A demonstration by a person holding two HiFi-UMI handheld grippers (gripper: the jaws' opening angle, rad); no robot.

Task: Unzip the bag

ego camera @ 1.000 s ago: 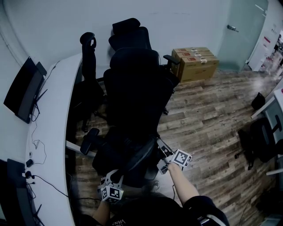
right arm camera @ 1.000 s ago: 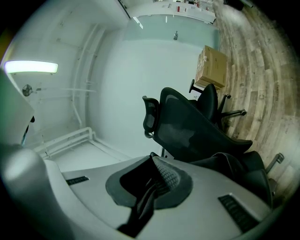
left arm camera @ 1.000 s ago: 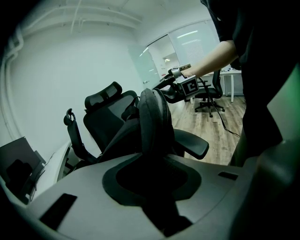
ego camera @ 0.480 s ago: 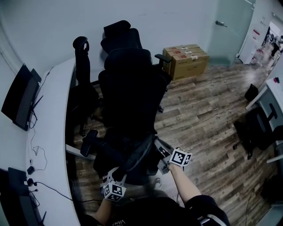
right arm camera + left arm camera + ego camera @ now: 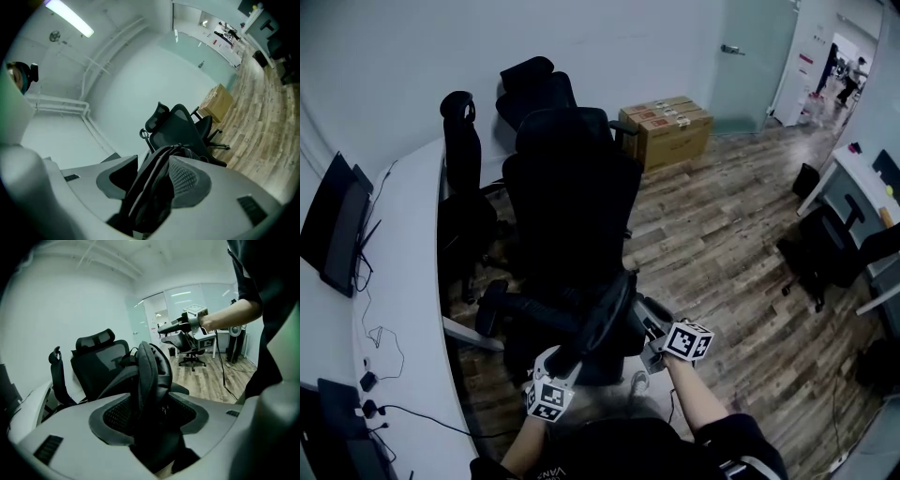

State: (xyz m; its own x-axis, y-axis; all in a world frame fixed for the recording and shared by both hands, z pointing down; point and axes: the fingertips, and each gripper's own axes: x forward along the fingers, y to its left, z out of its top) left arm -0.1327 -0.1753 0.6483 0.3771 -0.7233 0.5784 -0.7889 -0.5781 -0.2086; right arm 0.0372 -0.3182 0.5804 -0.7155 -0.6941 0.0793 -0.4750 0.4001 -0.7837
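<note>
The room is an office with a wood-plank floor (image 5: pixel 722 244) filling the centre and right of the head view and a plain pale wall (image 5: pixel 487 37) across the top. A white curved desk (image 5: pixel 412 244) runs down the left edge. A dark monitor (image 5: pixel 333 225) stands on it at the far left, and thin cables (image 5: pixel 380 333) trail over its lower part. Cardboard boxes (image 5: pixel 666 127) sit on the floor against the wall, above centre. Just right of them, at the upper right, is a glass door (image 5: pixel 755 56). A black high-backed chair (image 5: pixel 572 197) fills the middle, with other black chairs behind it.

The black bag (image 5: pixel 577 323) lies on that chair's seat, low in the centre of the head view, between the two grippers.

The left gripper (image 5: pixel 150 408) sits at the bottom, left of centre, in the head view. Its jaws have just been opening and stand wide, with a strap of the bag upright between them and not clamped. The right gripper (image 5: pixel 154 180) sits lower right of centre in the head view. Its jaws have also just been opening and stand apart, with folds of the bag between the pads but not pinched.
</note>
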